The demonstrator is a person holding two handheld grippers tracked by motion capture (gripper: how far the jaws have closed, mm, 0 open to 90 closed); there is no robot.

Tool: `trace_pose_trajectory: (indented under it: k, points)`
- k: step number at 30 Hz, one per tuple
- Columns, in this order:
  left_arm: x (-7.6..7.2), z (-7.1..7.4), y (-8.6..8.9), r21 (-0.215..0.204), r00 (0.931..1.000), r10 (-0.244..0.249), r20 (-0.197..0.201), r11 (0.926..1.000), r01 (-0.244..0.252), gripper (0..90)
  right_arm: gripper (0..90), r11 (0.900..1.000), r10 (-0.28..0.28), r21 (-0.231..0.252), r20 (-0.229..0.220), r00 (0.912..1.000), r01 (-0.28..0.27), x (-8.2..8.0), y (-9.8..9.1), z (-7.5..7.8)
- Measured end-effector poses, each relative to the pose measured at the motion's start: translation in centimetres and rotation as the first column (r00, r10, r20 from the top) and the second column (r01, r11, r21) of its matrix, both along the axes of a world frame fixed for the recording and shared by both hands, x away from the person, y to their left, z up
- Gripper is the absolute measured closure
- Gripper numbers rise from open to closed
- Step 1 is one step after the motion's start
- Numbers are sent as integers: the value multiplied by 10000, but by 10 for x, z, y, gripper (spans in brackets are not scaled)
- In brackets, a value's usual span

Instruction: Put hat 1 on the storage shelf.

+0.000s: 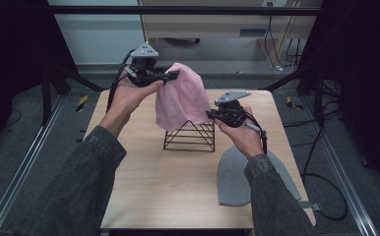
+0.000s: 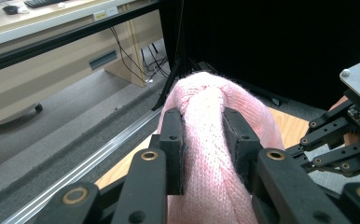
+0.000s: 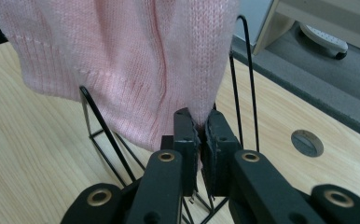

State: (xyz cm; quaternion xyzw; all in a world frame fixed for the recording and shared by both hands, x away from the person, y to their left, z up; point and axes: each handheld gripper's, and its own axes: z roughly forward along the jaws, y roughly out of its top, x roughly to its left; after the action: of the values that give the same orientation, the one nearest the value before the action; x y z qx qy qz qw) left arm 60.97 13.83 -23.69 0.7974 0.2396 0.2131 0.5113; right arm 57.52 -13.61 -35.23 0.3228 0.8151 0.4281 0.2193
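A pink knitted beanie [image 1: 180, 98] hangs over a black wire stand [image 1: 190, 136] at the middle of the table. My left gripper [image 1: 171, 75] is shut on the beanie's crown from the left; in the left gripper view the pink knit [image 2: 206, 154] bulges between the jaws of my left gripper [image 2: 205, 135]. My right gripper [image 1: 210, 114] is shut on the beanie's lower right hem; in the right gripper view my right gripper [image 3: 201, 128] pinches the ribbed edge [image 3: 136, 88] just in front of the stand's wires [image 3: 243, 79].
A grey beanie [image 1: 237, 177] lies flat on the wooden table [image 1: 143, 172] at the front right, under my right forearm. The table's far edge runs behind the stand, with floor rails and cables beyond. A round cable hole [image 3: 307, 143] sits in the tabletop.
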Motion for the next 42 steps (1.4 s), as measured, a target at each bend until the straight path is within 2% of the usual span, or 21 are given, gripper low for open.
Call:
trace_pose_trajectory:
  k: [6,9,15,21,24,33,42]
  points:
    - [0,-5,-8,297,9999,-146,23,9995,145,712,851,9999,-150,-20,-88,9998,150,-2,-7,-8]
    - [0,-8,-10,281,9998,-188,6,9994,188,711,851,9998,-218,-41,-127,9997,217,-2,-9,-11]
    - [0,-13,-17,706,9996,-280,28,9971,277,711,851,9996,-267,-24,-233,9994,266,-5,-13,-18]
    - [0,-22,-19,709,9994,-335,1,9969,334,711,851,9995,-291,-100,-367,9989,287,-7,-14,-25]
    - [2,-26,-18,548,9996,-268,-58,9981,271,711,852,9994,-323,-134,-383,9987,318,-7,-15,-27]
    - [2,-31,-21,493,9992,-385,-110,9980,390,703,853,9993,-369,-85,-401,9985,366,-10,-17,-32]
    - [1,-33,-29,542,9987,-494,-110,9973,499,702,855,9977,-673,-103,-440,9968,670,-9,-23,-38]
